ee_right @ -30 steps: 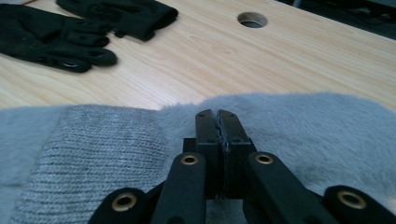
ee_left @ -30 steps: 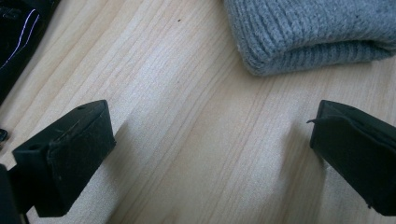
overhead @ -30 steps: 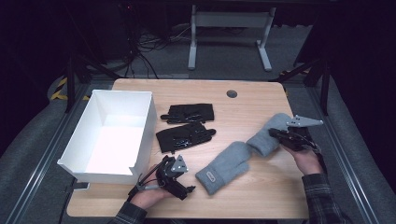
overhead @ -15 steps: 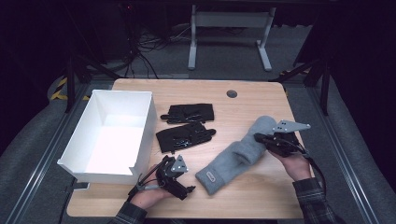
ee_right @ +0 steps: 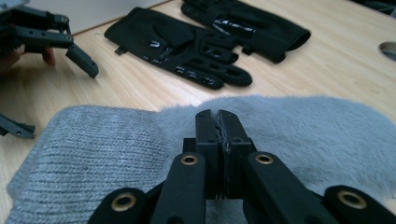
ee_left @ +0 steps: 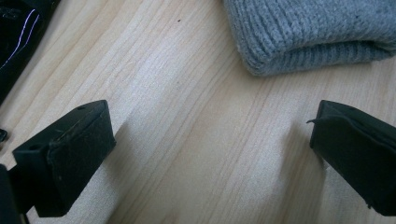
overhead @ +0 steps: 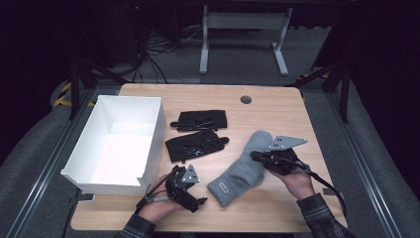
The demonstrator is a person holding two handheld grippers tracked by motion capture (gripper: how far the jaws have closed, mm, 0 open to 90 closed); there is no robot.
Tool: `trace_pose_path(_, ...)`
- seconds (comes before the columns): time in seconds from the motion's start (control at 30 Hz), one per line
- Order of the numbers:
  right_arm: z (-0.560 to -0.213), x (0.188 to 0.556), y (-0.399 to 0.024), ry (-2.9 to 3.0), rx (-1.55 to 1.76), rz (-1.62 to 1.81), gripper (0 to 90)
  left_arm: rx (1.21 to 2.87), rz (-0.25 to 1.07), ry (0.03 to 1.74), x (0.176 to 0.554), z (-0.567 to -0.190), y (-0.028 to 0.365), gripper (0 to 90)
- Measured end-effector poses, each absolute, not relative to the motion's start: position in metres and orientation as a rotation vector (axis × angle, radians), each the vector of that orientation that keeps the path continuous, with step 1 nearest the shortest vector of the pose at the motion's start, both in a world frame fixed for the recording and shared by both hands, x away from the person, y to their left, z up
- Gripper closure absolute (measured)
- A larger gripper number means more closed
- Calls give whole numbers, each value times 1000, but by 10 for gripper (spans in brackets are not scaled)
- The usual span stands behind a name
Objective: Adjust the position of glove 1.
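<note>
1. Wood table (overhead: 277, 106) in a dark room, cables and a stand foot behind it.
2. Grey mitten (overhead: 241, 168) lies flat on the table's near right part, between the two hands; a small label sits near its cuff.
3. Its long axis runs diagonally: ribbed cuff toward the near edge and the left gripper (overhead: 190, 194), fuzzy rounded tip toward the far right.
4. Right gripper (overhead: 256, 156) sits on the tip half, jaws pressed together; from the right gripper view they look pinched on the fuzzy top layer, though how much fabric is caught is hard to tell.
5. Left gripper rests low on the table just short of the cuff, jaws spread wide, nothing between them.
6. Two black gloves (overhead: 197, 145) lie just beyond the mitten toward the far side; white box (overhead: 97, 170) stands at the left.
7. Risk: a shallow pinch on loose pile could slip if pulled.
8. Risk: dragging sideways could bunch or fold the mitten, or push it into the near glove.
</note>
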State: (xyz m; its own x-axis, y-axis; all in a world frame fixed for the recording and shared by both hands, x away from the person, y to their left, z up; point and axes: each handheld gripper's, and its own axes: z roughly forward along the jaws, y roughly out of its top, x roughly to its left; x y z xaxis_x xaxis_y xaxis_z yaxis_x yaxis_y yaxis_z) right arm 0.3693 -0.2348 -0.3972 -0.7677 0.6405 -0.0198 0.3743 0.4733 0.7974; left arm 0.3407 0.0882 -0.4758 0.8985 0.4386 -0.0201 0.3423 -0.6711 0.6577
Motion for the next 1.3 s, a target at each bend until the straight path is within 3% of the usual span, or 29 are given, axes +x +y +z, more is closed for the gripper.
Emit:
trace_pose_path(0.2,-405,370,-229,2436,846,1178,876,2401,178,562,341,-472,86,22)
trace_pose_path(0.33,-405,371,-231,2437,842,1175,778,2375,118,617,341,-466,87,59)
trace_pose_path(0.47,-396,372,-239,2394,853,1188,718,2345,152,591,339,-456,87,99)
trace_pose_path(0.7,-395,387,-278,2315,966,1129,698,2253,150,552,337,-434,79,175)
trace_pose_path(0.97,-410,395,-318,2306,1083,1072,676,2261,127,475,343,-424,49,229)
trace_pose_path(1.3,-428,397,-322,2461,1076,1092,610,2293,111,409,349,-427,18,307)
